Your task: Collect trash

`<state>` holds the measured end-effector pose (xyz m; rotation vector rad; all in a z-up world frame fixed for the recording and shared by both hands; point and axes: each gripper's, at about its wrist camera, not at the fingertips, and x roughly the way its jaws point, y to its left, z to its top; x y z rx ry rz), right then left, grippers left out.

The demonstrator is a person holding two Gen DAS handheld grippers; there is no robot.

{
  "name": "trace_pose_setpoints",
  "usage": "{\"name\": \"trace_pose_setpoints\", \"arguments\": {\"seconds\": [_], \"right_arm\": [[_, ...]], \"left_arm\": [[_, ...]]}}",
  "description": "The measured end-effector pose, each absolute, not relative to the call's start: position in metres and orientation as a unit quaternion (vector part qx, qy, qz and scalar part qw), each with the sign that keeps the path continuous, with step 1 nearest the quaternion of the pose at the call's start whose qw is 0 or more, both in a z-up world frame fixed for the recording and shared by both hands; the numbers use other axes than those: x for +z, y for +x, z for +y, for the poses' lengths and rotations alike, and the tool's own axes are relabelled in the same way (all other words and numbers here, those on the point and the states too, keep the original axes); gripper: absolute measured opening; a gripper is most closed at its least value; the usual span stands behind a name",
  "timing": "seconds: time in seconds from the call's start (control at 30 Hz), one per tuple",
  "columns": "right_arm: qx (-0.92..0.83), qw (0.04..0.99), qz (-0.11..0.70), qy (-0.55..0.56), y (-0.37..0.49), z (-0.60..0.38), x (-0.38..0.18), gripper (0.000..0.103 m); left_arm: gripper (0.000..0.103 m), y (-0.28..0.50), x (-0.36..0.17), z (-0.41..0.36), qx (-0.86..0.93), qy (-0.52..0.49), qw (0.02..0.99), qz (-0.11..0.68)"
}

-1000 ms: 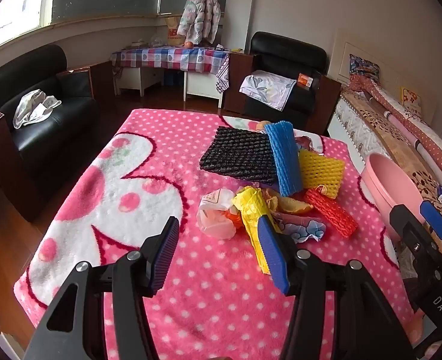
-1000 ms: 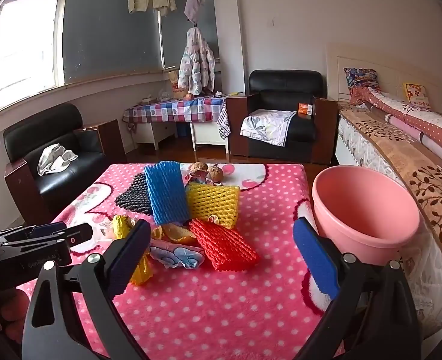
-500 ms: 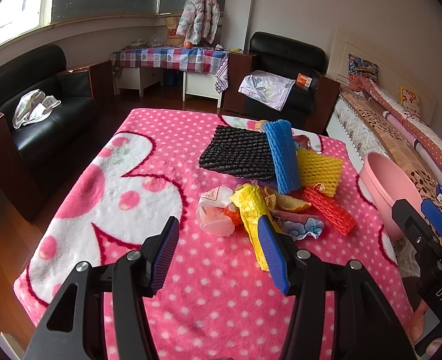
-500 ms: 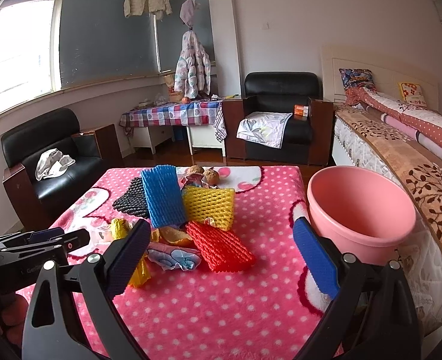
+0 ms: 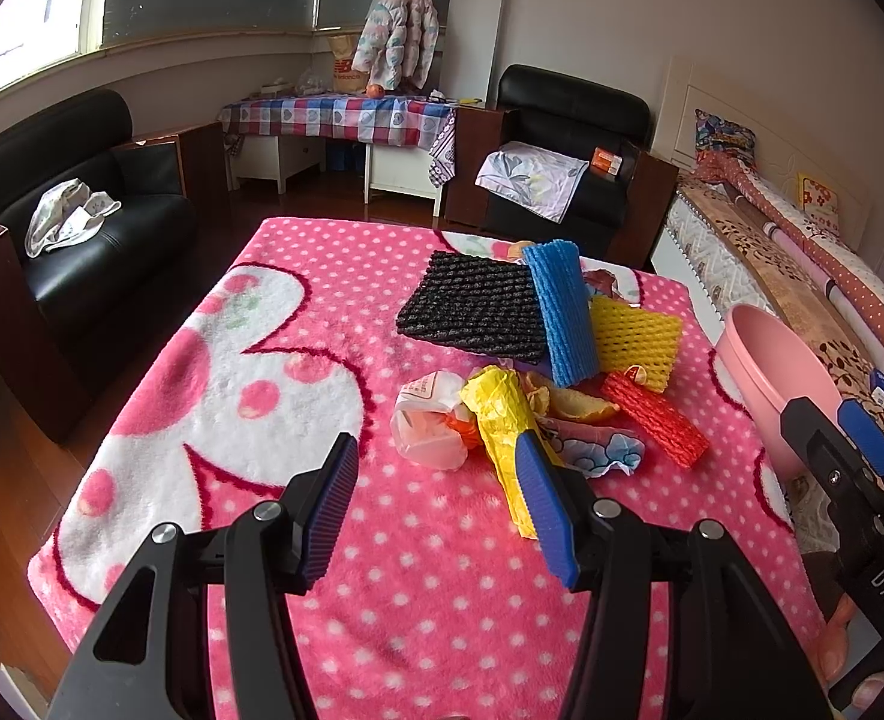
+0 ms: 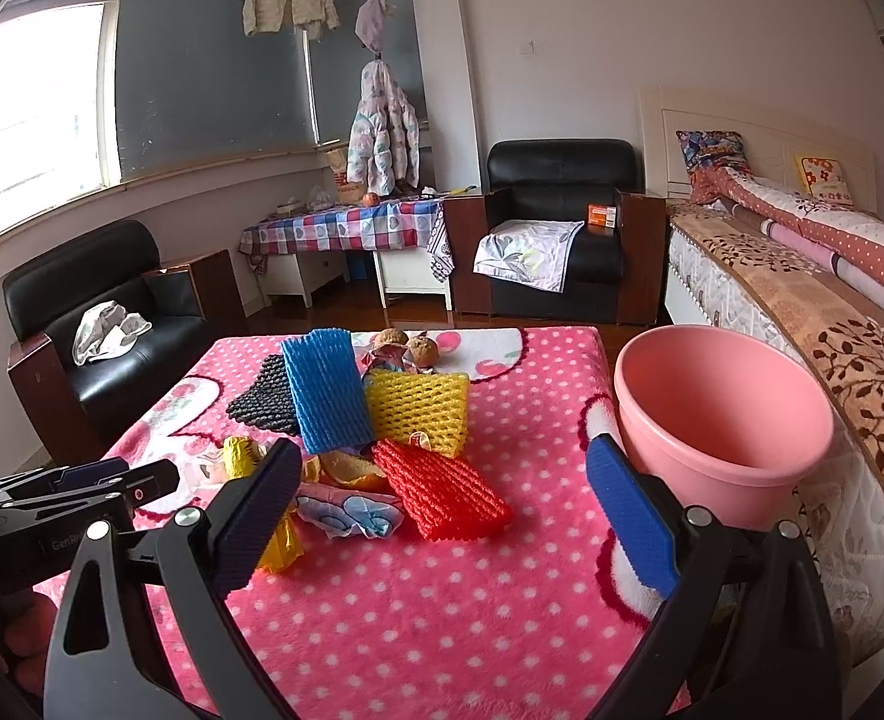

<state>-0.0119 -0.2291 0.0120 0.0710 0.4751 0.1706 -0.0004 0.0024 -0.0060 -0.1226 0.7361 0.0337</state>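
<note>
A pile of trash lies on the pink dotted blanket [image 5: 274, 360]: a black foam net [image 5: 472, 312], a blue foam net [image 5: 562, 312], a yellow foam net [image 5: 634, 336], a red foam net [image 5: 655, 417], a yellow wrapper [image 5: 499, 420], a clear plastic bag [image 5: 427, 426], orange peel [image 5: 574, 402] and a patterned wrapper [image 5: 598, 450]. My left gripper [image 5: 435, 456] hovers open just short of the bag and yellow wrapper. My right gripper [image 6: 442, 453] stands open in front of the red foam net [image 6: 442, 492]. A pink basin [image 6: 724, 414] sits at the table's right edge.
Two brown husks [image 6: 406, 345] lie behind the nets. Black armchairs [image 5: 70, 240] stand left and behind the table, and a bed [image 6: 802, 276] runs along the right. A checked side table [image 5: 346, 114] is by the window. The near blanket is bare.
Both grippers stay open and have drifted only slightly; the right wrist view has tilted up a little. Nothing on the blanket has moved.
</note>
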Motion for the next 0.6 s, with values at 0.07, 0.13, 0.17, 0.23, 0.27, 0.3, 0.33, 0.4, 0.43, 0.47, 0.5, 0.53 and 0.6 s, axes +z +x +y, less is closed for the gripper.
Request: {"name": "trace_pose_setpoints", "arguments": {"seconds": [0.07, 0.13, 0.17, 0.23, 0.27, 0.3, 0.33, 0.4, 0.43, 0.47, 0.5, 0.53, 0.6], "right_arm": [[0.084, 0.968, 0.235, 0.035, -0.0118, -0.2292, 0.012, 0.096], [0.084, 0.968, 0.235, 0.036, -0.0118, -0.2293, 0.012, 0.096], [0.084, 0.968, 0.235, 0.036, -0.0118, -0.2293, 0.012, 0.096], [0.084, 0.968, 0.235, 0.035, -0.0119, -0.2293, 0.012, 0.096], [0.084, 0.968, 0.235, 0.035, -0.0118, -0.2295, 0.012, 0.096], [0.084, 0.968, 0.235, 0.035, -0.012, -0.2295, 0.0117, 0.096], [0.085, 0.968, 0.235, 0.036, -0.0118, -0.2296, 0.0119, 0.096], [0.084, 0.968, 0.235, 0.036, -0.0117, -0.2297, 0.0114, 0.096], [0.084, 0.968, 0.236, 0.036, -0.0117, -0.2298, 0.0112, 0.096], [0.083, 0.967, 0.236, 0.036, -0.0117, -0.23, 0.0107, 0.096], [0.083, 0.967, 0.237, 0.037, -0.0116, -0.2303, 0.0103, 0.096], [0.083, 0.967, 0.237, 0.038, -0.0118, -0.2306, 0.0101, 0.096], [0.082, 0.967, 0.237, 0.039, -0.012, -0.2311, 0.0096, 0.096]], "left_arm": [[0.054, -0.0006, -0.0061, 0.0025, 0.016, -0.06, 0.931, 0.36], [0.054, -0.0007, -0.0067, 0.0027, 0.016, -0.06, 0.931, 0.36], [0.054, -0.0006, -0.0062, 0.0026, 0.016, -0.06, 0.931, 0.36], [0.054, -0.0009, -0.0066, 0.0029, 0.017, -0.06, 0.931, 0.36], [0.054, -0.0007, -0.0062, 0.0025, 0.017, -0.06, 0.931, 0.359], [0.054, -0.0008, -0.0065, 0.0027, 0.016, -0.06, 0.931, 0.359], [0.054, -0.0007, -0.006, 0.0024, 0.016, -0.06, 0.931, 0.359], [0.054, -0.0007, -0.0061, 0.0025, 0.016, -0.06, 0.931, 0.359], [0.054, -0.0007, -0.006, 0.0025, 0.016, -0.06, 0.931, 0.359], [0.054, -0.0008, -0.0062, 0.0026, 0.016, -0.06, 0.931, 0.359], [0.054, -0.0008, -0.0061, 0.0025, 0.016, -0.061, 0.931, 0.359], [0.054, -0.0007, -0.006, 0.0024, 0.017, -0.061, 0.931, 0.359], [0.054, -0.0008, -0.0061, 0.0025, 0.016, -0.061, 0.931, 0.359]]}}
